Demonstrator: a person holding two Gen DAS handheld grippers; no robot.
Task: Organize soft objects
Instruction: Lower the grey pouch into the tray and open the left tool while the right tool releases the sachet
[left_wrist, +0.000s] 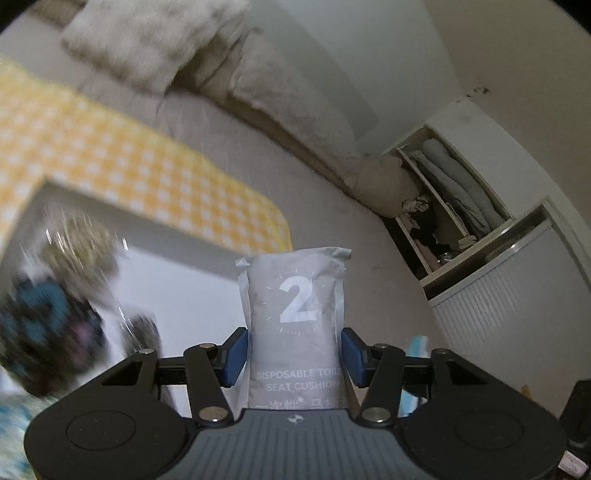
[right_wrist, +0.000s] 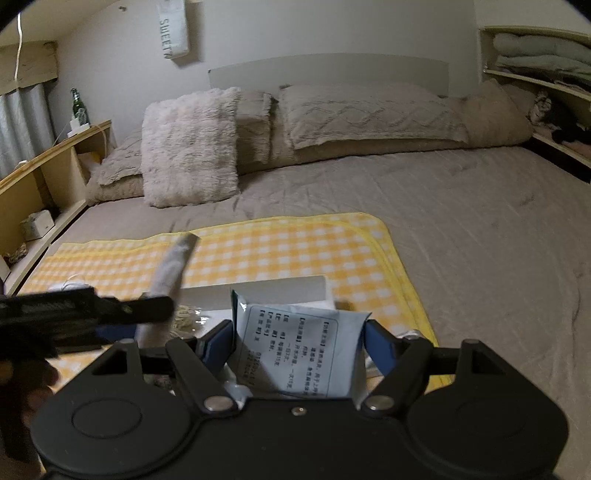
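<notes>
between the left gripper (left_wrist: 294, 356) and its blue rubbery pads, a matt grey foil-like packet (left_wrist: 295, 314) is creasing softly. the pale packet (right_wrist: 301, 354) between the right gripper's (right_wrist: 300, 345) fingers is looking papery and printed. beyond the fingertips, a yellow checked cloth (right_wrist: 280, 247) is lying on smooth taupe bedding (right_wrist: 480, 229), a fluffy pillow (right_wrist: 190, 147) showing shaggy.

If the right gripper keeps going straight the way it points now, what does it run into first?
Probably the white box on the yellow checked blanket, just beyond the packet that the right gripper holds; the packet's front edge would touch first. Depth is hard to judge.
</notes>
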